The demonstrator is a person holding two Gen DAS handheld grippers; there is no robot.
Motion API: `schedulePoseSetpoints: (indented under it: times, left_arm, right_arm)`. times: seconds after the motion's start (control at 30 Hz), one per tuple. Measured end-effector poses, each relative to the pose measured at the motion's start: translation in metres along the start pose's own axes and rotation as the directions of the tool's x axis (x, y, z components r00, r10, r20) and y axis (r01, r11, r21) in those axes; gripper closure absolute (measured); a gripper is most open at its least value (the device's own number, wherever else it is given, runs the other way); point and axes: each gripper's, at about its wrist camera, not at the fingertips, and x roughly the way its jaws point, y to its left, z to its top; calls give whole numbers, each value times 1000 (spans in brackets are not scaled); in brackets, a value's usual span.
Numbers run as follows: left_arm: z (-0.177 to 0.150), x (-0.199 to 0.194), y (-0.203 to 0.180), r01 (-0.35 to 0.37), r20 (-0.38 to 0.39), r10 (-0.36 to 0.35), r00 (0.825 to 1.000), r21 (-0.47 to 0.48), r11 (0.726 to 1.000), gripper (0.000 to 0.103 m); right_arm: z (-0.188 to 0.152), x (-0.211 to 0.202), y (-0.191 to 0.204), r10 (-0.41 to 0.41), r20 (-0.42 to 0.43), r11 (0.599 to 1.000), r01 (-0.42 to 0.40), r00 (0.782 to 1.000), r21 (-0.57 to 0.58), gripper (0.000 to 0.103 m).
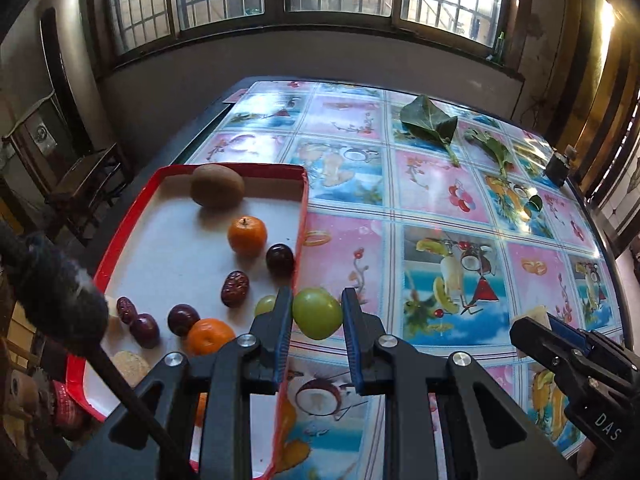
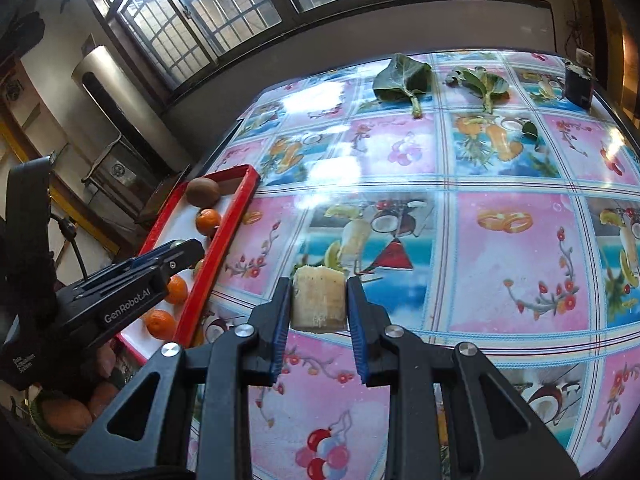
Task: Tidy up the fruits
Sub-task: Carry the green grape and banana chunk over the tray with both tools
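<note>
Claw status first: we read the left claw (image 1: 317, 312) as closed on a green grape (image 1: 317, 313), both blue pads (image 1: 285, 320) pressing its sides. We see the grape carried above the desk (image 1: 440, 200), just beside the right rim of the red tray (image 1: 301, 216).

We read the right claw (image 2: 319, 300) as closed on a pale, cut chunk of fruit (image 2: 319, 298), its rough top face up and its flat sides pinched between the pads. In the left wrist view this claw enters at the lower right with the pale chunk showing at its tip.

Tray contents, as seen from the left wrist view:
- a brown kiwi (image 1: 217, 185) at the far end
- a mandarin (image 1: 247, 234) below the kiwi
- a dark plum (image 1: 280, 260) near the right rim
- a wrinkled red date (image 1: 235, 289) near the middle
- a second green grape (image 1: 265, 305), partly hidden behind the left finger
- a second mandarin (image 1: 210, 335) and another dark plum (image 1: 183, 319) at the near end
- two more dark red fruits (image 1: 138, 320) toward the left rim; we cannot tell their kind

Desk surface: a glossy cloth printed with fruit pictures. Two green leaves (image 1: 430, 120) lie at the far side, well apart from the tray, and a small dark box (image 1: 558, 168) sits at the far right edge
</note>
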Motion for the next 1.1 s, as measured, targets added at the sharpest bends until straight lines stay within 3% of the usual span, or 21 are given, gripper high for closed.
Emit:
schedulePoseSetpoints:
  times: [0.27, 1.1]
  left_arm:
    - [-8, -6, 36, -30, 3, 30, 1000, -49, 998, 80]
    - [-14, -10, 94, -80, 23, 83, 996, -126, 989, 80]
  right_arm:
    - [1, 10, 29, 22, -5, 999, -22, 1000, -33, 74]
    - [1, 50, 108, 67, -67, 984, -77, 996, -162, 74]
